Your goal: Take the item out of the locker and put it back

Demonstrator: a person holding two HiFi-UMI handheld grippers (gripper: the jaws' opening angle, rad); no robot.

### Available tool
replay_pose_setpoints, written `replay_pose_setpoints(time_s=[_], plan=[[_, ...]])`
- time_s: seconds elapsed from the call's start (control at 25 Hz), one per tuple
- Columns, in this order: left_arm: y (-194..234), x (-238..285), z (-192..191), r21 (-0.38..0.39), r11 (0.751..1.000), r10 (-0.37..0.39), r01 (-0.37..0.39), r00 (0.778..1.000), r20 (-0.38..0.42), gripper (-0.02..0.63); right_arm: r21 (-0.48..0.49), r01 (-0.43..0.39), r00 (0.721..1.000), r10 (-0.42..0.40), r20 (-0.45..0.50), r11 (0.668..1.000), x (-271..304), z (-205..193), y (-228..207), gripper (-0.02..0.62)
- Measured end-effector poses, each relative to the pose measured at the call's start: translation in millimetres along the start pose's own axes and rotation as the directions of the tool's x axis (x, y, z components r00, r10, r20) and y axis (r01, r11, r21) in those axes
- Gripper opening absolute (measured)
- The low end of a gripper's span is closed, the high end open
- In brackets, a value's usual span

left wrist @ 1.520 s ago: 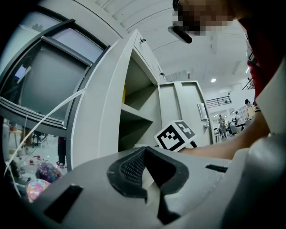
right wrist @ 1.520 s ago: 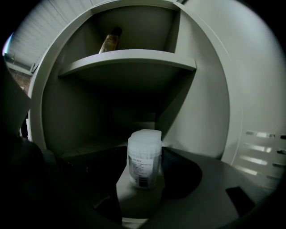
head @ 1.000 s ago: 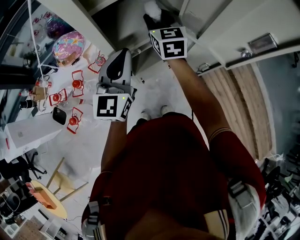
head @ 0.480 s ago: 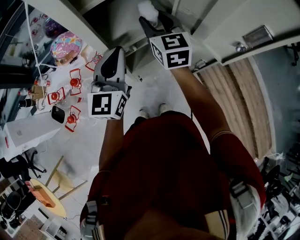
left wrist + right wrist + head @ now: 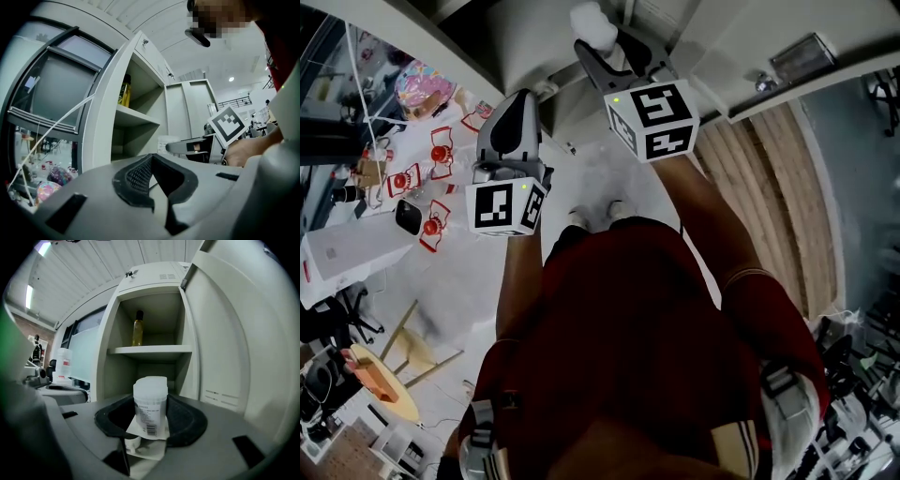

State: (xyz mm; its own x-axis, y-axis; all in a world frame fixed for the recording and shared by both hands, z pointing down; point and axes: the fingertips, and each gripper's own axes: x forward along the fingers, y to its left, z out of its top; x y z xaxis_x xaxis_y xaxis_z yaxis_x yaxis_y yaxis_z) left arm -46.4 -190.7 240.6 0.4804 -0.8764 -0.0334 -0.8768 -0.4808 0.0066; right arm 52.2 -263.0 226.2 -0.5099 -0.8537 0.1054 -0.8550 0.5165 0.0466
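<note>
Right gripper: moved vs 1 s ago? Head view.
Yes. The right gripper, shut on the white container, has backed out of the locker toward the person; its marker cube now sits nearer the shoes.

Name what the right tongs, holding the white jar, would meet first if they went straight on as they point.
Probably nothing before the locker's lower compartment: the right tongs and white jar aim just under the shelf, so its back wall would likely come first. Depth is unclear.
</note>
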Motion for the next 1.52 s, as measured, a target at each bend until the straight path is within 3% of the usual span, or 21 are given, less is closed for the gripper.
replay_pose_setpoints(time_s=[0.36, 0.64, 1.52], plan=[[-20, -4, -23, -0.014, 0.998, 0.061, -0.062, 0.998, -0.015, 0.006, -0.004, -0.075, 0.997, 0.075, 0.000, 0.997, -37, -27, 4, 0.193], [-28, -10, -34, -0.005, 0.998, 0.059, -0.059, 0.998, -0.025, 0.006, -0.003, -0.094, 0.995, 0.094, 0.012, 0.996, -53, -40, 12, 0.193], [4, -53, -90, -0.001, 0.998, 0.059, -0.059, 0.996, -0.061, 0.006, 0.035, -0.155, 0.987, 0.156, -0.028, 0.987, -56, -127, 80, 0.193]])
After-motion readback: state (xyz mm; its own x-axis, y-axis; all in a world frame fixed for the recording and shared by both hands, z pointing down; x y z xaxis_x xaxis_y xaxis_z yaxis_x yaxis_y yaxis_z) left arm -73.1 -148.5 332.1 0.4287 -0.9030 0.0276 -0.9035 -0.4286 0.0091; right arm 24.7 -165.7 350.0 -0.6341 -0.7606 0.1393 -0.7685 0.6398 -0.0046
